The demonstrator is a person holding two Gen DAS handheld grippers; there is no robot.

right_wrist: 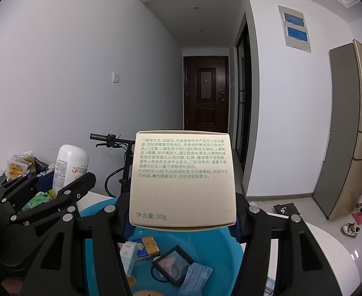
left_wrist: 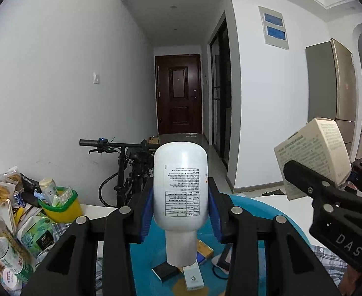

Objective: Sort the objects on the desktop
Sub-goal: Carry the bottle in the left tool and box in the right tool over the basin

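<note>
My left gripper (left_wrist: pixel 181 212) is shut on a white plastic bottle (left_wrist: pixel 181 185), held upside down with its cap pointing at a blue basin (left_wrist: pixel 267 204) below. The bottle also shows in the right wrist view (right_wrist: pixel 70 165). My right gripper (right_wrist: pixel 182 219) is shut on a cream carton box (right_wrist: pixel 182 177) with green print, held above the same blue basin (right_wrist: pixel 220 254). The box also shows at the right of the left wrist view (left_wrist: pixel 314 157). The basin holds several small boxes, a black framed case (right_wrist: pixel 173 264) and a hair tie.
A yellow-green tub (left_wrist: pixel 60 204) full of small items and a pile of snack packets (left_wrist: pixel 6 187) and bottles lie on the table at the left. A bicycle (left_wrist: pixel 126 170) stands behind the table. A fridge (right_wrist: pixel 351 128) stands at the right.
</note>
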